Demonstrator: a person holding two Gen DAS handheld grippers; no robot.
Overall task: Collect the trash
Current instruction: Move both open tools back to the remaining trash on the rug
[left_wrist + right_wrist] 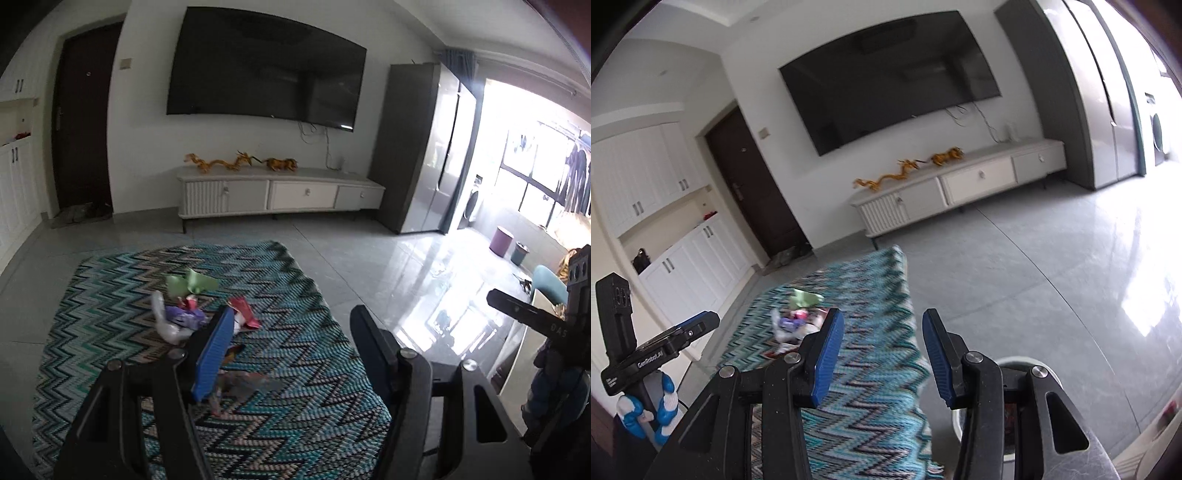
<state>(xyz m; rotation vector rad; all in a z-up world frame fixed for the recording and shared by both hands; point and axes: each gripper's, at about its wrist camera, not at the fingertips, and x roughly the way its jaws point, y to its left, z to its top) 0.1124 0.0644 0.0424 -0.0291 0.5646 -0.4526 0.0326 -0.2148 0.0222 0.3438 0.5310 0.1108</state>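
Observation:
A heap of trash (pixel 188 314) lies on the zigzag rug (pixel 295 369): a green paper scrap (pixel 192 282), a white plastic piece (pixel 164 325), a purple wrapper and a red wrapper (pixel 245 314). More wrappers (pixel 243 384) lie nearer, partly behind my left finger. My left gripper (pixel 291 350) is open and empty, above the rug to the right of the heap. My right gripper (pixel 882 354) is open and empty, over the rug's right edge; the heap (pixel 798 317) lies ahead to its left. A white bin (pixel 1015 406) sits behind its right finger.
A TV cabinet (pixel 280 192) with gold dragon figures stands against the far wall under a large TV (pixel 266 70). A grey fridge (pixel 417 147) stands at right. Purple and teal bins (pixel 509 245) sit by the bright balcony. The floor around the rug is grey tile.

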